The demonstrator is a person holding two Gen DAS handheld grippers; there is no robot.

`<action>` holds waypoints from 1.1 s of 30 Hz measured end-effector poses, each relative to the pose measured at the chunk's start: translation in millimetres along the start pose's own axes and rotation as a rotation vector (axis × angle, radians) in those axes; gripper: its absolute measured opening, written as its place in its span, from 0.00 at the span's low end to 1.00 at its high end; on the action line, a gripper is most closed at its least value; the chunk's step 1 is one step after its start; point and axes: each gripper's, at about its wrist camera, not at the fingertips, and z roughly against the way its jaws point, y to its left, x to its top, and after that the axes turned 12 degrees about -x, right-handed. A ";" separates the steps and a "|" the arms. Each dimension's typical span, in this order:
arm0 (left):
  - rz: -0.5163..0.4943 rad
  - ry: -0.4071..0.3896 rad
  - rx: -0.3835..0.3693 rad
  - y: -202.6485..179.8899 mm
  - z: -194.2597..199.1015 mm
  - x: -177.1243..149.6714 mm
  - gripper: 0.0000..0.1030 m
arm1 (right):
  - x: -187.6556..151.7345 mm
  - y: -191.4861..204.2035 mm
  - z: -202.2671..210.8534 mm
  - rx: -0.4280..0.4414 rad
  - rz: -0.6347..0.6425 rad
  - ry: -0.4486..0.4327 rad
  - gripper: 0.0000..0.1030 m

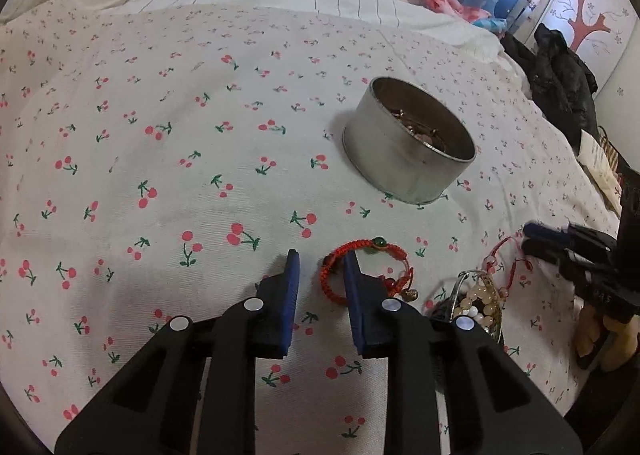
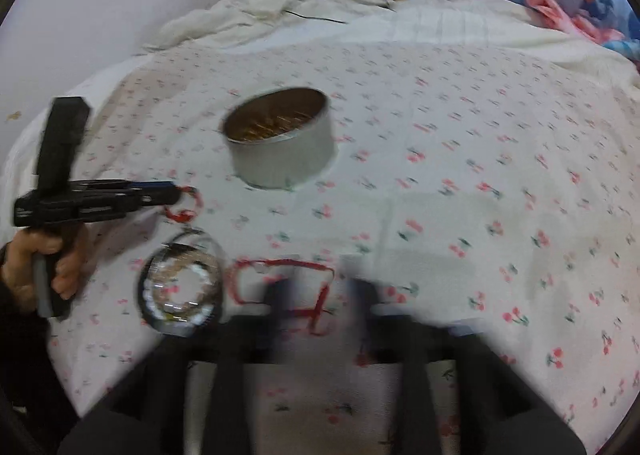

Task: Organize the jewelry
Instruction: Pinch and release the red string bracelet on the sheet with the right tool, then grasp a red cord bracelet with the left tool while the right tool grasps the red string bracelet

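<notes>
Motion blur smears the right gripper (image 2: 320,287): its jaws stand well apart over a thin red cord bracelet (image 2: 280,267), though contact cannot be judged. The round metal tin (image 1: 400,159) on the cherry-print sheet (image 1: 160,175) hides most of its contents behind its wall. A glass dish (image 1: 476,307) of pale beads is partly cut off by the left gripper (image 1: 322,255), whose jaws stand slightly apart and grip nothing; one blue finger sits inside a red braided bracelet (image 1: 372,247) with a green bead, lying flat on the sheet near the tin
</notes>
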 end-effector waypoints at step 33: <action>-0.121 -0.054 0.026 -24.0 13.7 3.7 0.07 | 5.8 -6.0 17.7 0.129 -0.071 -0.099 0.06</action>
